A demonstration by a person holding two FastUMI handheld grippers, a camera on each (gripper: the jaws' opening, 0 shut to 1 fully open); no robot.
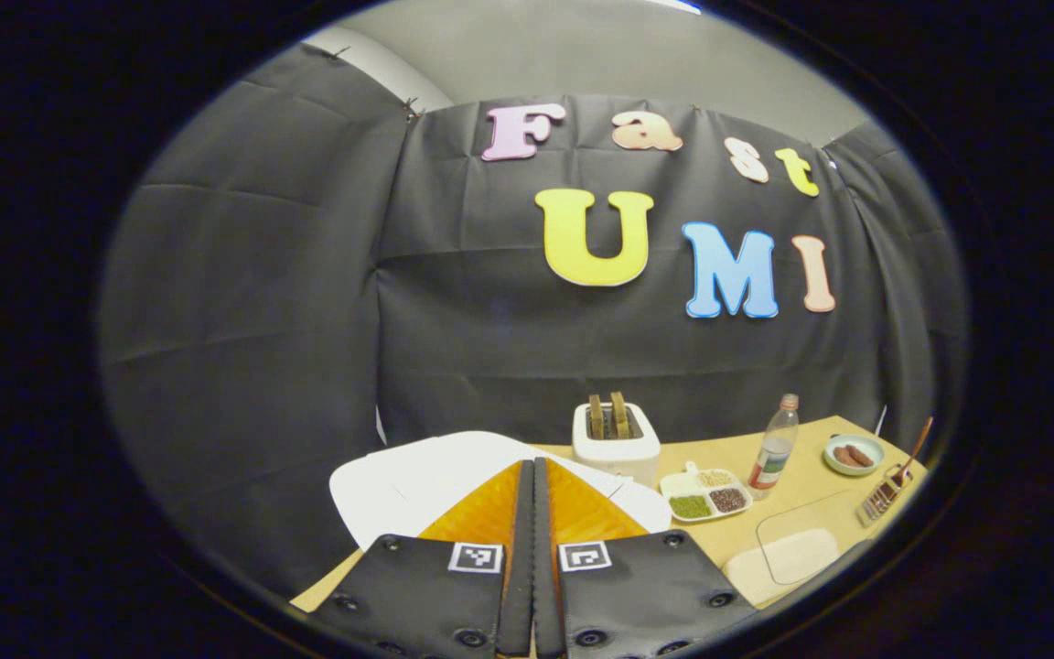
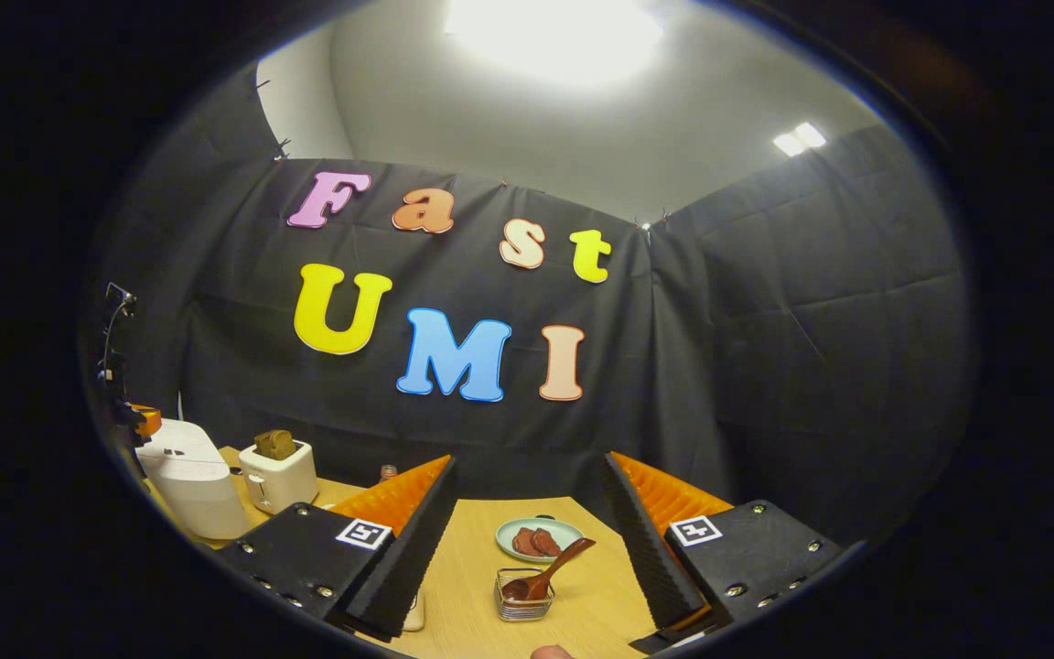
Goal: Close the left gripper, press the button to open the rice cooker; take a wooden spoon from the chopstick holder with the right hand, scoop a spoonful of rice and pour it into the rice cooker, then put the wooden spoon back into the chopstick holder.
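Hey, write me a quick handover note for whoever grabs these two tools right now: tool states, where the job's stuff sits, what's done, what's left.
Left tool: shut, empty, poised over the white rice cooker, whose lid looks down; I can't tell whether it touches the button.
Right tool: open, empty, facing the wooden spoon, which leans in the wire chopstick holder on the table, with a plate of sausages behind it.
Divided tray of grains sits right of the toaster.
Done: left tool closed.
Left: press the button, take the spoon, scoop rice, pour it into the cooker, return the spoon.

Bare table (image 2: 582, 595) surrounds the chopstick holder (image 2: 524, 595).
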